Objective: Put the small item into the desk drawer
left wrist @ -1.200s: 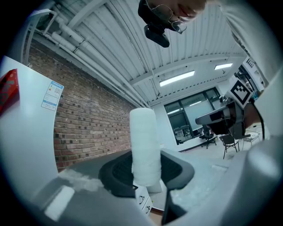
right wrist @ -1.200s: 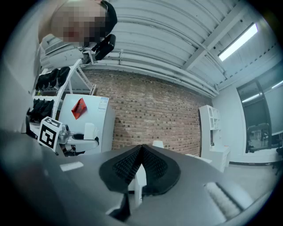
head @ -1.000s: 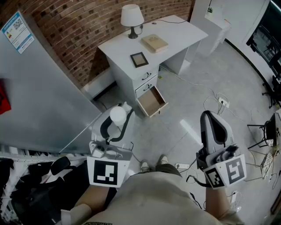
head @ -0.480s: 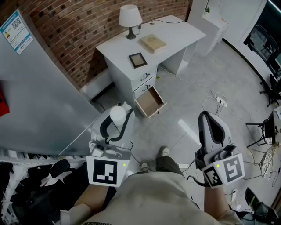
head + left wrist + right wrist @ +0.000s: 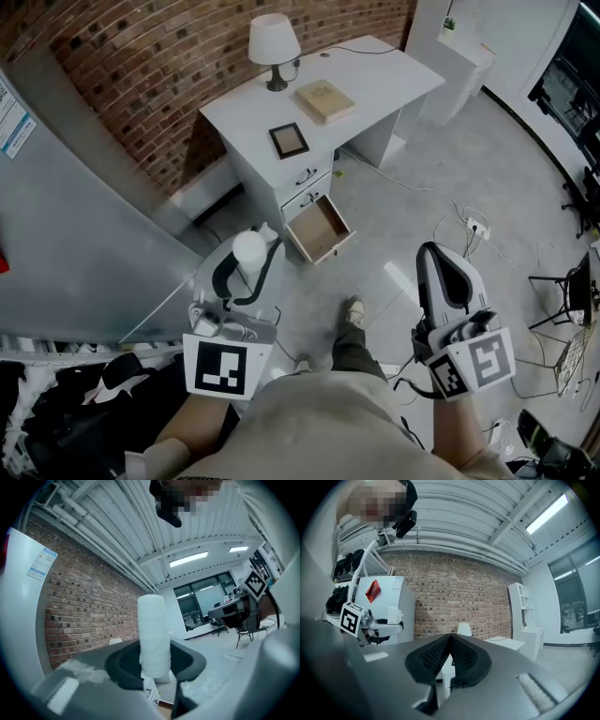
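Observation:
My left gripper (image 5: 249,251) points upward at the lower left, shut on a small white cylinder-shaped item (image 5: 250,248). In the left gripper view that item (image 5: 153,639) stands upright between the dark pads (image 5: 123,665). My right gripper (image 5: 442,265) is at the lower right, held up with its jaws shut and nothing in them; its pads (image 5: 464,658) meet in the right gripper view. The white desk (image 5: 375,70) stands ahead against the brick wall. Its lower drawer (image 5: 319,230) is pulled open and looks empty. Both grippers are well short of the desk.
On the desk are a white lamp (image 5: 273,45), a tan book (image 5: 325,100) and a dark picture frame (image 5: 289,140). A grey cabinet (image 5: 84,216) fills the left. Cables and a power strip (image 5: 474,225) lie on the floor at right. The person's legs and shoe (image 5: 353,314) are below.
The view has shifted a little as the person steps toward the desk; one foot has moved forward. Both grippers keep their hold and pose.

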